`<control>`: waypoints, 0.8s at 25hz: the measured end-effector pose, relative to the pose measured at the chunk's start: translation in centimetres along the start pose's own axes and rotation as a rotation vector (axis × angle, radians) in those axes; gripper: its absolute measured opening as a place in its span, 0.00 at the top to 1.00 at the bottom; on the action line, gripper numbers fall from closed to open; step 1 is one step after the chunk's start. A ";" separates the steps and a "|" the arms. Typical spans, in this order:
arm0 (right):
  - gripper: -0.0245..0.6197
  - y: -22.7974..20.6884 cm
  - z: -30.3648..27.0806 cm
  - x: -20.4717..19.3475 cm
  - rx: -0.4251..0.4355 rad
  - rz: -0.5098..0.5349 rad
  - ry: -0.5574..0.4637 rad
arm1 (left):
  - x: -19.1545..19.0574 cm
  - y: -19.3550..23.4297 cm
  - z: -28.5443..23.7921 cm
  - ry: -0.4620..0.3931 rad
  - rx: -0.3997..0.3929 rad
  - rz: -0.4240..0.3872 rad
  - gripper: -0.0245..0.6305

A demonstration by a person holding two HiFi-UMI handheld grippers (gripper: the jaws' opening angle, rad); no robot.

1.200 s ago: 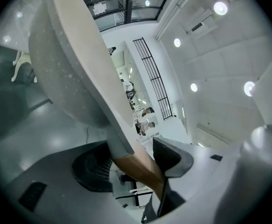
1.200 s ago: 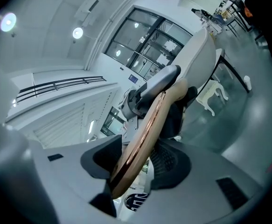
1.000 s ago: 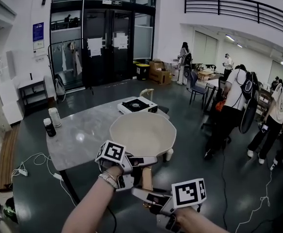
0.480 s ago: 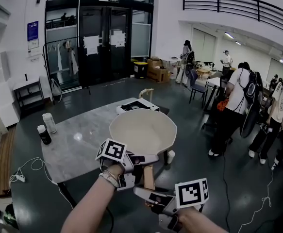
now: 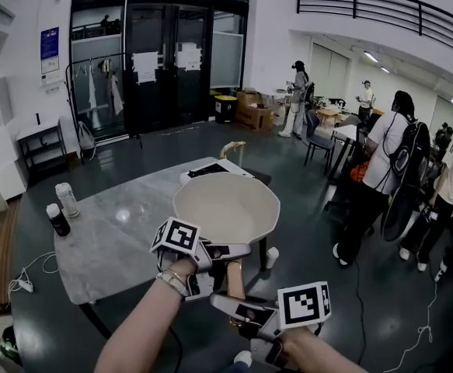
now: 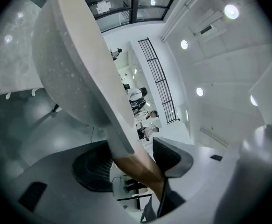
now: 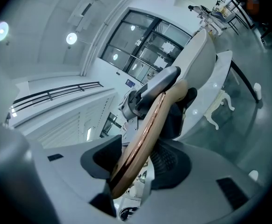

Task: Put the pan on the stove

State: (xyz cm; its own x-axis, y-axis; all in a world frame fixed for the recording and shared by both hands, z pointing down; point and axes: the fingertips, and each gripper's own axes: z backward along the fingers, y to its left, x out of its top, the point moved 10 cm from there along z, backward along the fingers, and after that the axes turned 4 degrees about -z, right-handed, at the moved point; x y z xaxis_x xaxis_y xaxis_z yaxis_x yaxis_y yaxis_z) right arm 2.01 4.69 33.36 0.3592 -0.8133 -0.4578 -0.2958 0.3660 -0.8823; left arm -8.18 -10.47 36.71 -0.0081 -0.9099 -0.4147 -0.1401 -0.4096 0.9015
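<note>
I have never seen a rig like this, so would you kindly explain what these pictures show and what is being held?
No robot here: a person holds a claw tool in each hand. The wide picture comes from a camera on the person's head, looking down at a grey table with a small stove and two containers on it. The other two come from cameras riding on the left claw and right claw, each looking along its own jaws. Both claws are shut on the wooden handle of a pale pan, held on the near side of the stove. The cubes with square markers are parts of the claws.
</note>
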 end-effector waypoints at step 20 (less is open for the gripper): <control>0.65 -9.1 -2.1 16.9 -0.011 0.018 0.082 | 15.7 6.5 -6.4 -0.042 0.081 0.014 0.56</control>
State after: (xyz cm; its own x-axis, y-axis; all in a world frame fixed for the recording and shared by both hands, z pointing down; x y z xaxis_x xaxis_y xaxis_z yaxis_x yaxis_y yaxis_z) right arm 8.92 -13.34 33.87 0.2799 -0.8412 -0.4627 -0.3113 0.3763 -0.8726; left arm -2.87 -27.80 36.88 -0.0518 -0.9113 -0.4084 -0.2194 -0.3886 0.8949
